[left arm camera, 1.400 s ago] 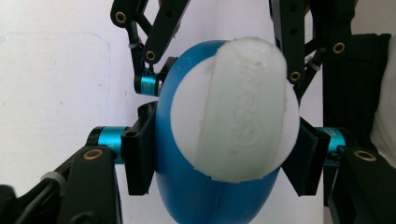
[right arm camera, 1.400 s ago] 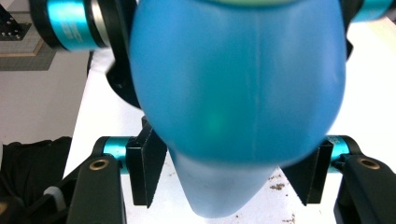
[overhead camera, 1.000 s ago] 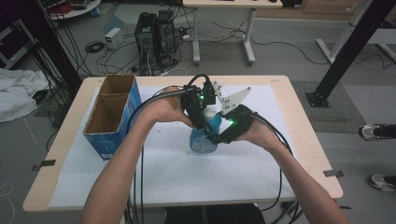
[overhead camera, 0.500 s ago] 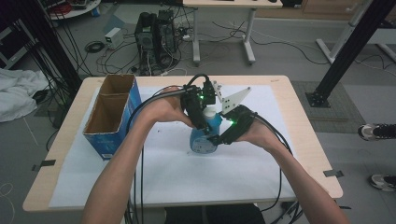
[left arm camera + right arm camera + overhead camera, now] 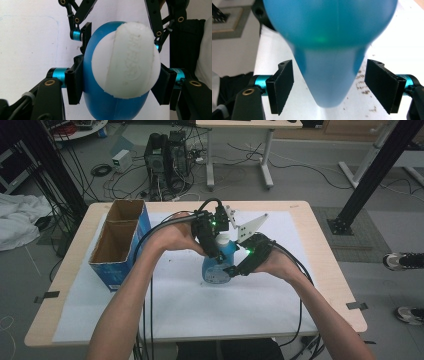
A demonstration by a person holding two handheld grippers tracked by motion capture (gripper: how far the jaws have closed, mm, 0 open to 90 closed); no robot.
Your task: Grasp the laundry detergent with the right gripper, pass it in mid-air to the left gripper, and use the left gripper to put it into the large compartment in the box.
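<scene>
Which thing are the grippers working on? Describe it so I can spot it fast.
On the white mat covering the table, right of the open cardboard box, stands a blue bottle. Its white cap and blue body set it apart from the brown-lined box.

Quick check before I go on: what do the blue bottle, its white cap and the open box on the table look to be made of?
Blue bottle: looks like plastic, smooth and slightly translucent, with a soft sheen in the right gripper view.
White cap: seemingly matte plastic, with a faint raised marking and a seam line across it.
Box: cardboard by the look, with a dull brown inside, a printed blue outside and thin folded walls.
</scene>
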